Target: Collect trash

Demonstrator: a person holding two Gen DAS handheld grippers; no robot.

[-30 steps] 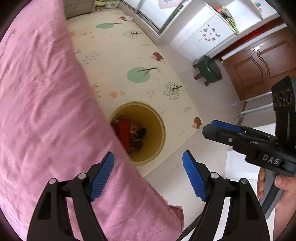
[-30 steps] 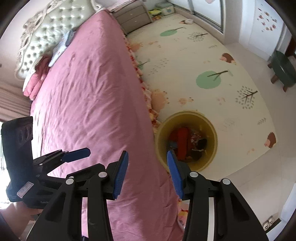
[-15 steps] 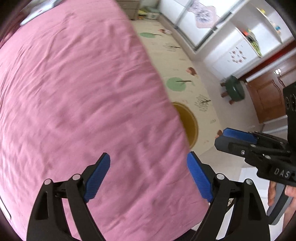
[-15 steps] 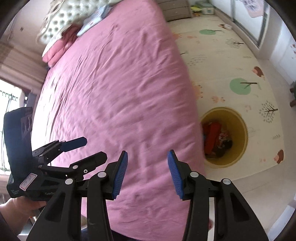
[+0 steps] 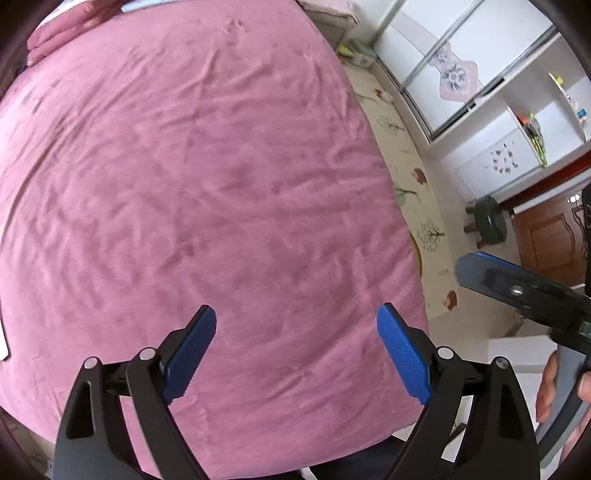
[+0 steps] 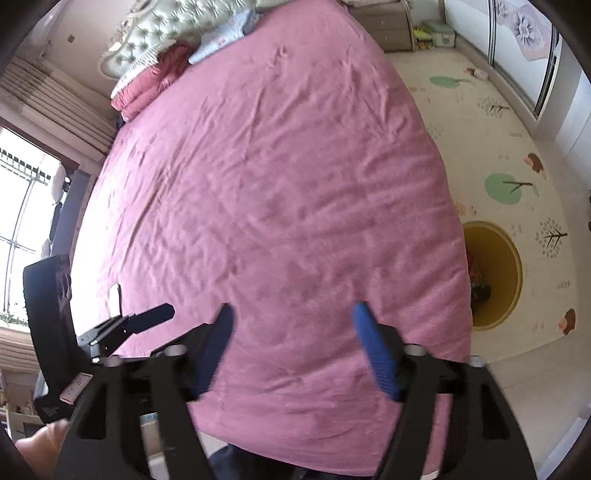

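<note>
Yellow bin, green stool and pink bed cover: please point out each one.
Yellow bin (image 6: 511,273), right wrist view, inner wall.
Green stool (image 5: 489,221), left wrist view, seat top.
Pink bed cover (image 5: 207,177), left wrist view, middle.

Wide pink bed (image 6: 266,192) filling the room, tufted headboard (image 6: 177,29) beyond, patterned play mat (image 6: 509,155) alongside, bright window (image 6: 22,206) left, brown door (image 5: 546,240) far right.

Soft daylight fills both views, brightest at the blown-out window (image 6: 22,206) on the left edge of the right wrist view; the pink bedspread (image 5: 207,192) is evenly lit with faint crease shadows. Fisheye bending curves the bed and floor mat (image 6: 517,155) toward dark vignetted corners. The right gripper (image 6: 291,347) is smeared by motion blur, while the left gripper (image 5: 295,354) stays sharp.
</note>
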